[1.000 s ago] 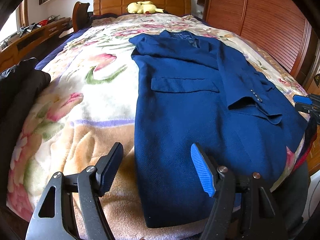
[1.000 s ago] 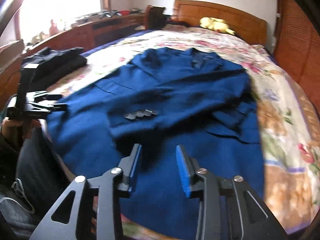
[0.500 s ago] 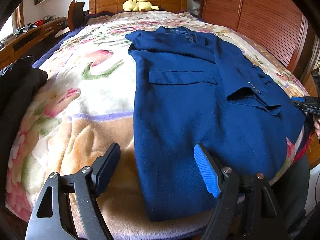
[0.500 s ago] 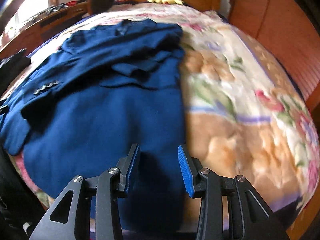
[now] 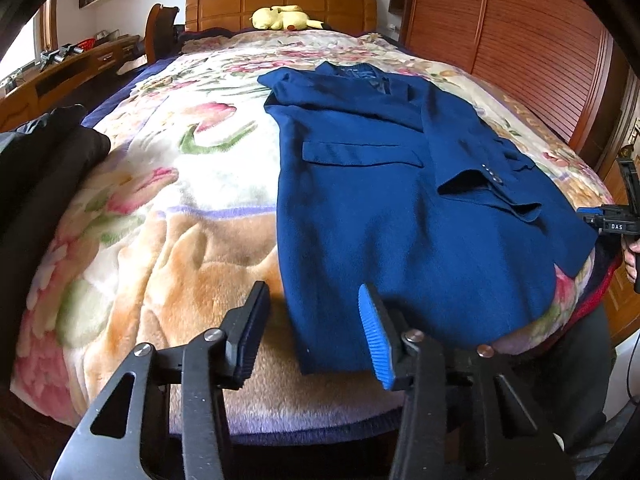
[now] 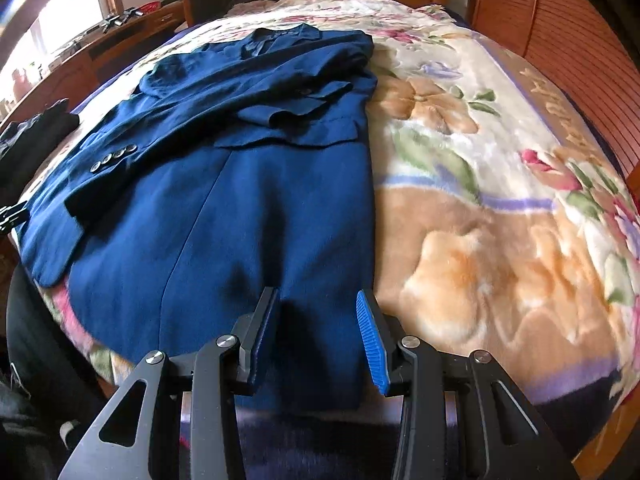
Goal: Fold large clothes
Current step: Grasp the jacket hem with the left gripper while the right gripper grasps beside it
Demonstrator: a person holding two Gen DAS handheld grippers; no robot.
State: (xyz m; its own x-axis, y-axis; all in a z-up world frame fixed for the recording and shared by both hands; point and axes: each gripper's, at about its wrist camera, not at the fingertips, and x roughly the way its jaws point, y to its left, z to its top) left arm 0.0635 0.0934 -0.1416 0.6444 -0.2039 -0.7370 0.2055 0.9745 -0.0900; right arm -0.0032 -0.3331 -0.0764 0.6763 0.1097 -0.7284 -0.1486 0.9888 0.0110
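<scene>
A navy blue jacket [image 5: 380, 220] lies flat on the bed, collar toward the headboard and both sleeves folded across its front. In the left wrist view my left gripper [image 5: 316, 332] hovers over the hem's near left corner. Its jaws are closing, and the corner lies between them with the pads not pressing on it. In the right wrist view the jacket [image 6: 240, 200] fills the left half, and my right gripper [image 6: 316, 336] stands open over the hem's near right corner. The right gripper [image 5: 608, 222] also shows at the left wrist view's far right edge, held by a hand.
A floral fleece blanket [image 5: 168, 240] covers the bed. A yellow plush toy [image 5: 284, 18] lies by the wooden headboard. Dark clothes [image 5: 44, 168] are piled at the bed's left edge. Slatted wooden wardrobe doors [image 5: 532, 44] run along the right, and a wooden desk [image 5: 72, 68] along the left.
The left jaws have narrowed and the left gripper has edged toward the hem corner. The right gripper swung and rolled from the jacket's sleeve side to the hem's right corner.
</scene>
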